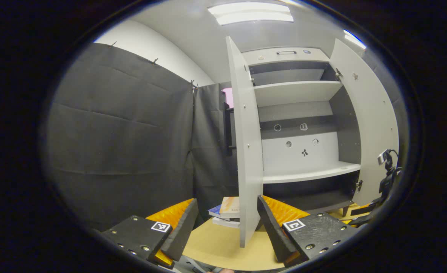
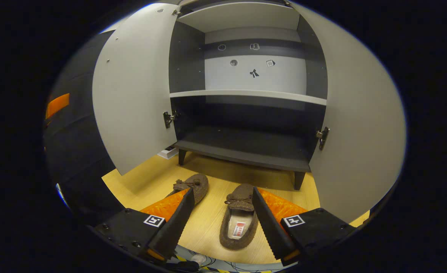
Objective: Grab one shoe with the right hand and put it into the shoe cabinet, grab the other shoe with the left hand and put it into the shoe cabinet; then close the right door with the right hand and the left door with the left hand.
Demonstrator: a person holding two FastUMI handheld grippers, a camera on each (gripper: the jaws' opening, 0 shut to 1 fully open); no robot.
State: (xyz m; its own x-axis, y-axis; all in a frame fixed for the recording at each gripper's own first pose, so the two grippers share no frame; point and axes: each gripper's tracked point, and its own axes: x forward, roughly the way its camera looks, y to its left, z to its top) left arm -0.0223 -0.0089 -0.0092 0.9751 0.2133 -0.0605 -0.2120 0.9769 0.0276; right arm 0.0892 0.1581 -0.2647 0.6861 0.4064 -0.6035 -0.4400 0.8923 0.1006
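Two brown slippers lie on the wooden floor in front of the open shoe cabinet (image 2: 246, 151) in the right gripper view. The right slipper (image 2: 238, 222) lies between the fingers of my right gripper (image 2: 223, 220), which is open and above it, not touching. The left slipper (image 2: 193, 185) lies just past my right gripper's left finger (image 2: 174, 223). Both cabinet doors stand open: left door (image 2: 132, 91), right door (image 2: 356, 125). In the left gripper view my left gripper (image 1: 227, 227) is open and holds nothing, facing the edge of the left door (image 1: 248, 151) and the cabinet's shelves (image 1: 306, 172).
A small stack of books (image 1: 227, 212) lies on the floor left of the left door. The other gripper (image 1: 386, 178) shows at the right edge by the right door (image 1: 371, 121). Black cloth wall (image 1: 124, 144) closes the left side. The cabinet stands on short legs (image 2: 298, 181).
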